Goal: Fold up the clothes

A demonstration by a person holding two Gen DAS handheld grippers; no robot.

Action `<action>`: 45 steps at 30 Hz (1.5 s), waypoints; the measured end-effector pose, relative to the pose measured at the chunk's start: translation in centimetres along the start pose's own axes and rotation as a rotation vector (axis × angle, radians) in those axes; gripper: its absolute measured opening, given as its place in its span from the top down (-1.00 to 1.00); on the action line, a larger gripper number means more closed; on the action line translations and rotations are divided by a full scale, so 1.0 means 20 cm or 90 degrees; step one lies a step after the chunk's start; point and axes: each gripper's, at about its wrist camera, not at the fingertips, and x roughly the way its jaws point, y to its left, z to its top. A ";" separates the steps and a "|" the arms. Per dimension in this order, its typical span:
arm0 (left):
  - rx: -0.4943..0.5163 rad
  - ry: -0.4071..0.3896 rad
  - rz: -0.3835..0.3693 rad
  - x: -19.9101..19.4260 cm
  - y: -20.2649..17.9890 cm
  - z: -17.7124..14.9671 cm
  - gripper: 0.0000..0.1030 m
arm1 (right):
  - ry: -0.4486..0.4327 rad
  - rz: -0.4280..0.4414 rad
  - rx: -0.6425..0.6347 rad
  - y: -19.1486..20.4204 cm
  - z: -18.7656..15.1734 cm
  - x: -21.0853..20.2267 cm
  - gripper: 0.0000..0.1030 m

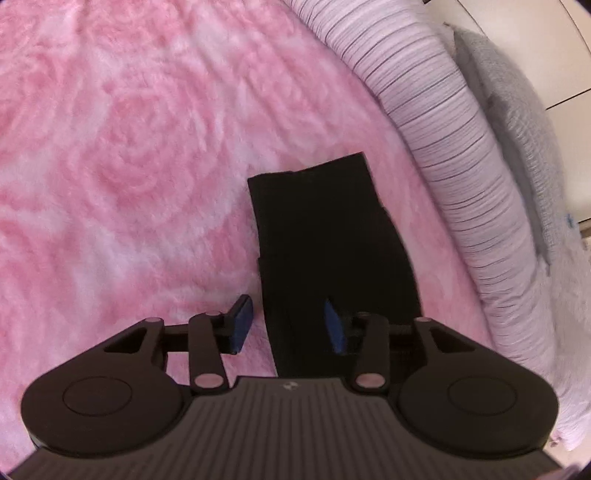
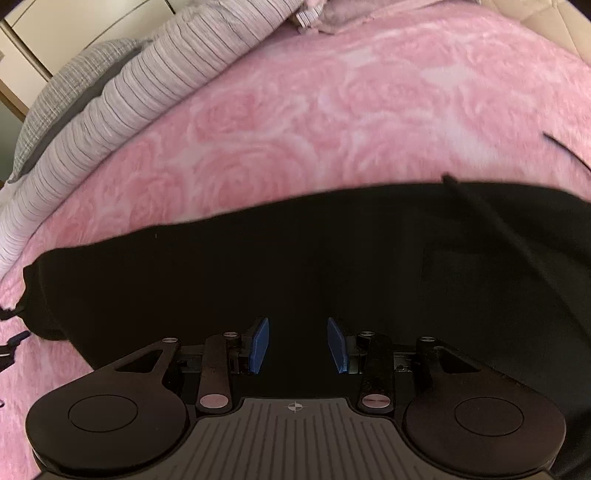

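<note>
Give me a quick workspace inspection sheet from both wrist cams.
Surface: pink rose-pattern blanket, fluffy.
Job's things: black garment lying flat on the blanket; narrow end in the left view; thin black cord at its far edge.
Clutter: striped bedding roll along the blanket's edge, grey cushion behind it.
Grippers: left gripper open, straddling the garment's edge; right gripper open over the garment; neither holds anything.
Cables: nothing seen.
Surroundings: cream panels behind the bedding.
</note>
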 end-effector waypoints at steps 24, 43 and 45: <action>0.371 -0.078 0.145 -0.44 0.33 0.05 0.60 | -0.029 -0.060 0.027 -0.06 -0.27 -0.33 0.23; 0.416 0.359 -0.121 -0.97 0.43 -1.06 0.65 | 0.003 -0.210 0.181 -0.33 -0.97 -0.74 0.23; 0.429 0.380 -0.117 -0.98 0.41 -1.16 0.65 | 0.002 -0.212 0.196 -0.37 -1.00 -0.78 0.23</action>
